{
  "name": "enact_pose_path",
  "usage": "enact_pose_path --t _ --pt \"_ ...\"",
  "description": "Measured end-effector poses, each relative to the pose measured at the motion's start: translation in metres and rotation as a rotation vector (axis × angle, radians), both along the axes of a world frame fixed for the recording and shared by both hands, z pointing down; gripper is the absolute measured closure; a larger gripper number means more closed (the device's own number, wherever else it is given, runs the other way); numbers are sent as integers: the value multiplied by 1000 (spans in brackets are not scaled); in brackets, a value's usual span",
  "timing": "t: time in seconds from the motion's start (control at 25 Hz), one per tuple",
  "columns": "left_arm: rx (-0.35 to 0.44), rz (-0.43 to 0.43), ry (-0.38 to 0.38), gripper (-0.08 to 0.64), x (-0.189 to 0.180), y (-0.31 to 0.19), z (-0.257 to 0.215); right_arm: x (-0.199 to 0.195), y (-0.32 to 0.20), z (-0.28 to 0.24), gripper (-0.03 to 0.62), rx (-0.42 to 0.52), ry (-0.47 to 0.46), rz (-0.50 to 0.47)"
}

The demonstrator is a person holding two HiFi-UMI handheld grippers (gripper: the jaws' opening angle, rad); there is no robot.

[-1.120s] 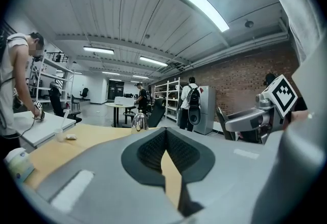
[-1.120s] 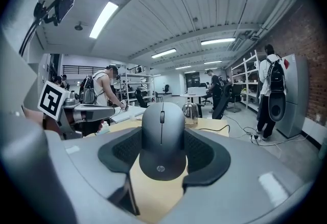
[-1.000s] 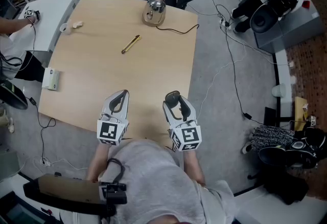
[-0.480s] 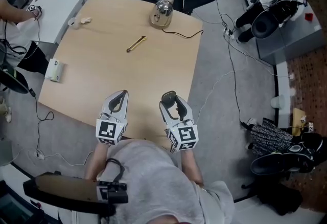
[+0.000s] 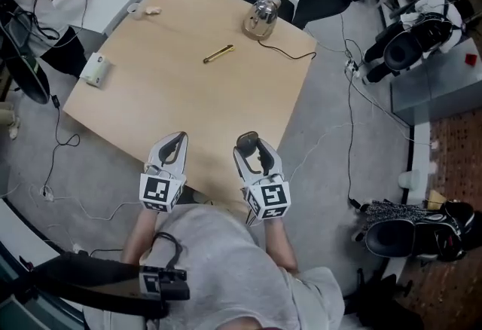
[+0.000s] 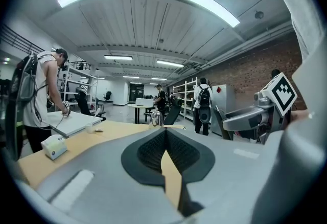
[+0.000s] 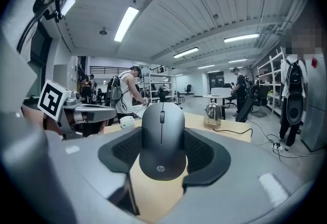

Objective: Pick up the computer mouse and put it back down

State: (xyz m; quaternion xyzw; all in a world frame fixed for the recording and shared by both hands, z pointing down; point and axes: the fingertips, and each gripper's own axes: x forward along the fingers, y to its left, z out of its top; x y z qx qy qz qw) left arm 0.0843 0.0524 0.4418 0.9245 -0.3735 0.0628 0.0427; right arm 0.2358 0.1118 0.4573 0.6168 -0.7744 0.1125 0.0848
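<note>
Right claw (image 7: 162,135) grips the computer mouse (image 7: 162,141) between its jaws.

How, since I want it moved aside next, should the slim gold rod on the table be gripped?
Grip the gold rod at its middle, from straight above, jaws across its length. It lies flat and diagonal on the table, likely too thin to catch from the side.

The right gripper (image 5: 254,148) holds a dark mouse (image 5: 251,142) over the table's (image 5: 188,95) near edge, left gripper (image 5: 174,145) alongside
</note>
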Motion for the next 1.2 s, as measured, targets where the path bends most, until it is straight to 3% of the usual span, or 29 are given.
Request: enact_pose_path --t 0.52,0.72,0.92,1.2 --pt "0 -204 -37 540 -59 70 0 -51 37 3 330 9 -44 -189" --pt "9 -266 -33 540 -100 62 -2 -95 24 2 330 18 -41 -250" --pt "7 -314 -29 540 -120 58 6 -109 12 6 330 22 -37 -286" --pt "-9 -319 -23 540 -175 10 8 -164 -40 1 330 24 -25 -295"
